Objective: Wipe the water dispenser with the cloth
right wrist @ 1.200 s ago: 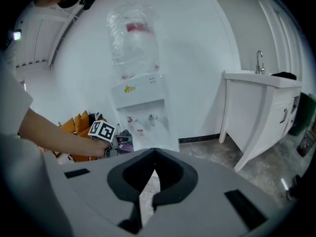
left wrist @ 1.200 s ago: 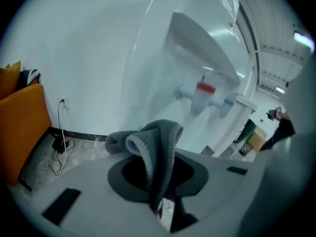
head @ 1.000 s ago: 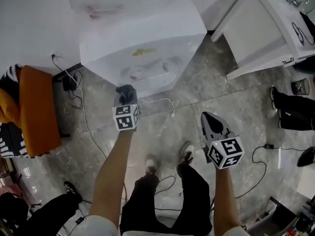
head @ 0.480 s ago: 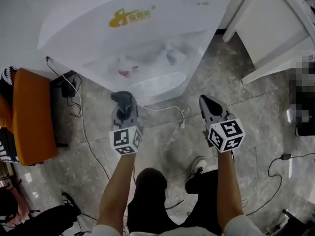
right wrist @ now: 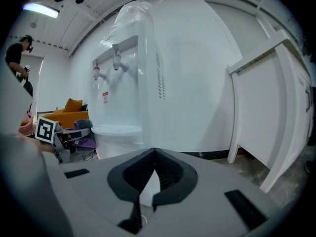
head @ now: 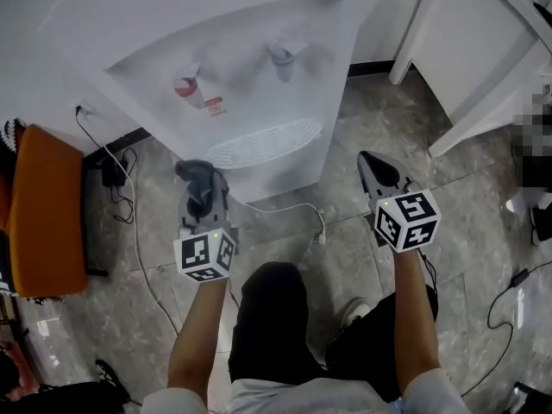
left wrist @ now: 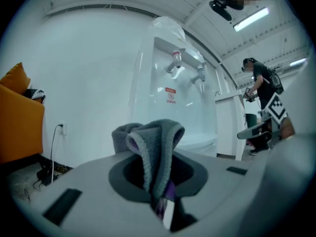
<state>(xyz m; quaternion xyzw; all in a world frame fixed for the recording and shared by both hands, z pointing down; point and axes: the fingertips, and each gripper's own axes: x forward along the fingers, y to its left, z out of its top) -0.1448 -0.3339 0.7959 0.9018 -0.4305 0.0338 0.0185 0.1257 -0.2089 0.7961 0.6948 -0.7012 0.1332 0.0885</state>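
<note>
Seen from the head view, a person stands facing a white water dispenser (head: 259, 67), both bare forearms reaching forward and down.

The left forearm (head: 203, 335) runs almost straight toward the dispenser. The left gripper (head: 198, 179) points at the dispenser's lower front, its tip just short of the ribbed drip tray (head: 263, 142) and not touching it. Its jaws are clamped on a grey cloth (left wrist: 153, 142). In the left gripper view the cloth stands up from between the jaws in a folded bunch, with the dispenser straight ahead beyond it.

The right forearm (head: 414, 317) lies alongside, to the right of the dispenser. The right gripper (head: 369, 160) is level with the dispenser's base and apart from it, over the grey stone floor (head: 345, 231). In the right gripper view its jaw tips meet, with nothing between them.

On the dispenser's recessed front are two taps, a red tap (head: 188, 89) and a blue tap (head: 283, 54), above the drip tray. A white cable (head: 293, 207) trails on the floor in front of the dispenser's base. An orange seat (head: 43, 205) stands to the dispenser's left, a white cabinet (head: 483, 50) to its right. The left gripper view shows another person (left wrist: 259, 83) standing well beyond the dispenser.
</note>
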